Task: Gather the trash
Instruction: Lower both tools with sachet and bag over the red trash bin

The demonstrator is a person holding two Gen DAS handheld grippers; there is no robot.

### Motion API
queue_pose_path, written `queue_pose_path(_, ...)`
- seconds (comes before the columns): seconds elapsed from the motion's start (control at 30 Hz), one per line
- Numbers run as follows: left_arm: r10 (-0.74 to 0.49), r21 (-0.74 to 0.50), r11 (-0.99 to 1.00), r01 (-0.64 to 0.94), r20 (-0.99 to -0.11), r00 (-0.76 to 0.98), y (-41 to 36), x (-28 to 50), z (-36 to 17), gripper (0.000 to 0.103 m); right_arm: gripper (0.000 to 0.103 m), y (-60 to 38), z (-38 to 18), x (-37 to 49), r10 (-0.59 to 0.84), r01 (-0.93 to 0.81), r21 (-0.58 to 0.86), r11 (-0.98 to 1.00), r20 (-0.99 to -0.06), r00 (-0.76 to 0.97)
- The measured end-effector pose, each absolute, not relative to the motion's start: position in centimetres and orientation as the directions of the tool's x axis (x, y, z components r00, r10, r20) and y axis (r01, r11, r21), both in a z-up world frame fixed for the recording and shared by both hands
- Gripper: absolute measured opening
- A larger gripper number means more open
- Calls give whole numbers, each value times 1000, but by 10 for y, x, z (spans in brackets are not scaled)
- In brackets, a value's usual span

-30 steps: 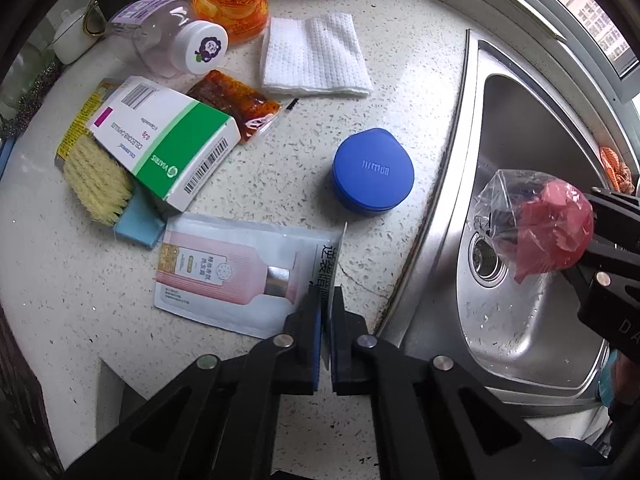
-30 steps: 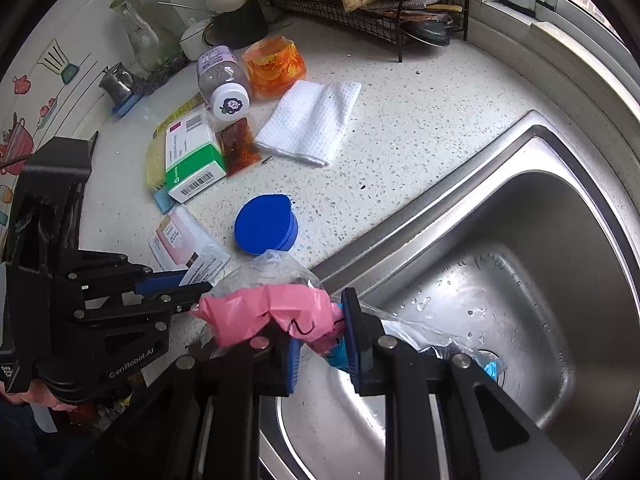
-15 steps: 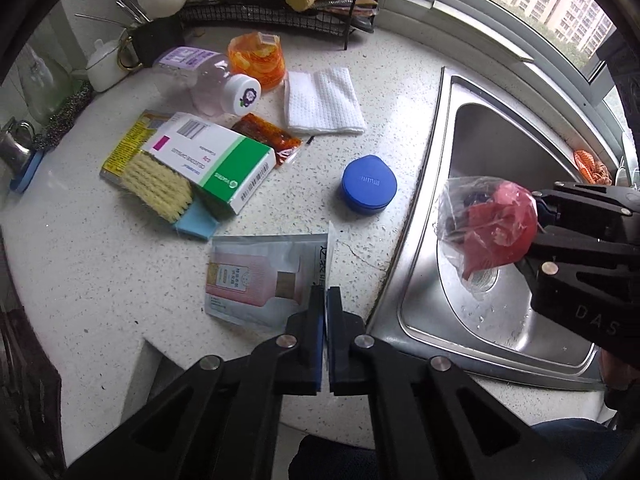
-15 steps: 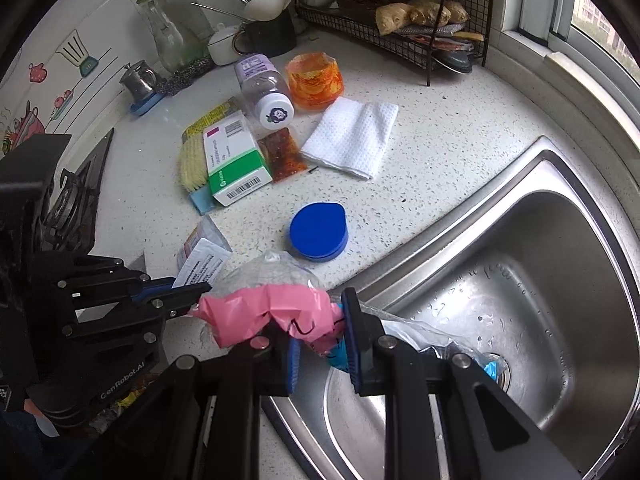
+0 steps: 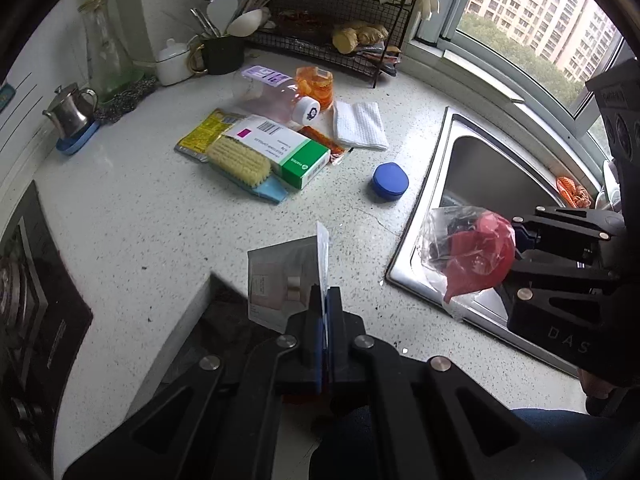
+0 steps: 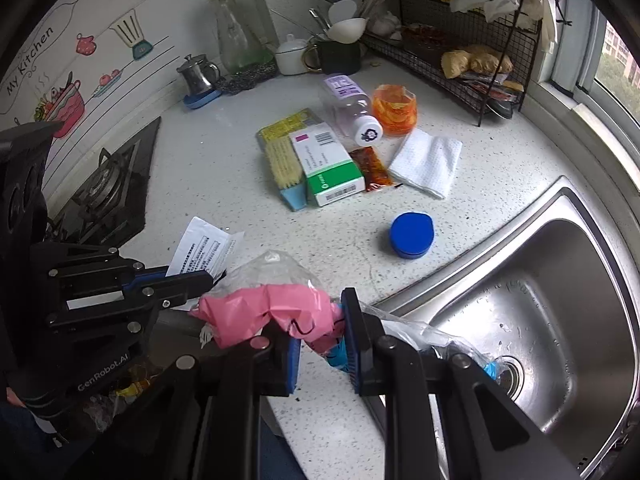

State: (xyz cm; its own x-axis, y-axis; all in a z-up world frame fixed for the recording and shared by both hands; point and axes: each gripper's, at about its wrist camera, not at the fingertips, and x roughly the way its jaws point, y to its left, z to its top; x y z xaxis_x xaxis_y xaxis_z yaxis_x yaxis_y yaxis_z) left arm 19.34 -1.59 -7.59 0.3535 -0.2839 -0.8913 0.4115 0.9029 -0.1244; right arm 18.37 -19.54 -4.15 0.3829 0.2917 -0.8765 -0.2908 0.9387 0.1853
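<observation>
Left claw (image 5: 325, 300): jaws pressed together on one edge of a flat, glossy white-and-pink sachet (image 5: 286, 280), which hangs clear of the speckled white stone tabletop (image 5: 160, 220), an edge pinch suiting so thin a sheet. Right claw (image 6: 320, 344): clamped on a crumpled pink plastic wad inside a clear film bag (image 6: 272, 304), held over the tabletop's front edge beside the stainless steel sink (image 6: 560, 300). Uncollected, lying flat: round blue plastic lid (image 6: 412, 235), green-and-white cardboard box (image 6: 328, 168), dimpled white paper towel (image 6: 426, 162).
</observation>
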Motion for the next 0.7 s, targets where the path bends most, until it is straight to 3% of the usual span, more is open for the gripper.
queue_pose_path(0.4,-279,-194,947,257,-893,353,69,122,-90,1,18,-122,-45,133,324,-441,155,884,-883,340)
queue_pose_path(0.7,-265,-228,963,147,-908,326,114,73,-135,1,18,-77,-85,89,346,-494,166,853,-889,299)
